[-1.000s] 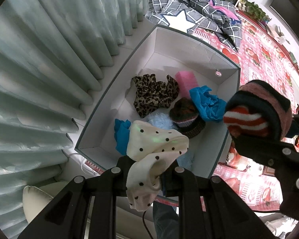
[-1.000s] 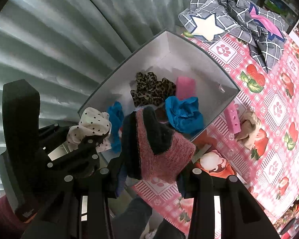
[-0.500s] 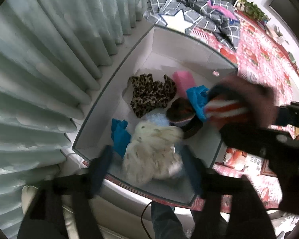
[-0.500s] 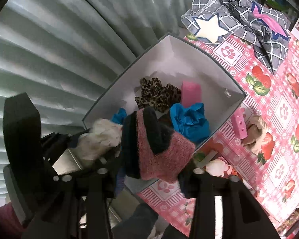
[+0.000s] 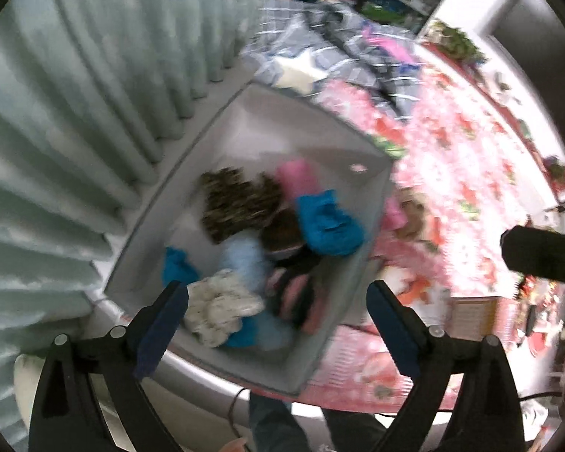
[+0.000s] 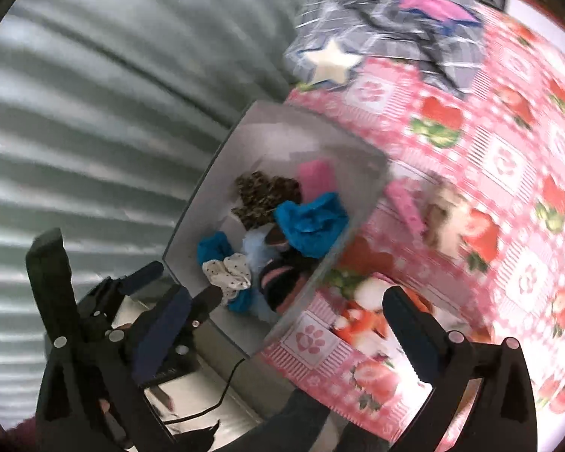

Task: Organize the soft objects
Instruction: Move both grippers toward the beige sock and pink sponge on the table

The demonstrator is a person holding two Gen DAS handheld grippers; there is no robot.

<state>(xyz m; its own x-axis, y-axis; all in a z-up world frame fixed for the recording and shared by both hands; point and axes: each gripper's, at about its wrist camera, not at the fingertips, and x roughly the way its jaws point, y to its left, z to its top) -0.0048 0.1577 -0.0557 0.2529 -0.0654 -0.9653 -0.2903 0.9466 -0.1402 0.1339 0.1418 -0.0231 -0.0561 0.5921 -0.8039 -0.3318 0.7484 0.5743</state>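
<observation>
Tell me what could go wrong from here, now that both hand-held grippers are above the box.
1. The white dotted cloth and the pink and black sock lie heaped near the box's near wall; they might slide over it.
2. The box sits at the table's edge by the curtain; a bump from the left hand-held gripper, jaws opening and empty, could push it off.
3. The beige cloth outside might be missed.

Both views bright, even indoor light, soft shadows only. Heavy motion blur throughout: tablecloth [image 6: 508, 158] pattern smeared at right, curtain [image 5: 75, 113] folds streaked at left. Box [image 5: 245, 120] contents soft, edges unclear. Strong fisheye bending, black vignette in all corners. Pale glare at far right of right-wrist frame.
</observation>
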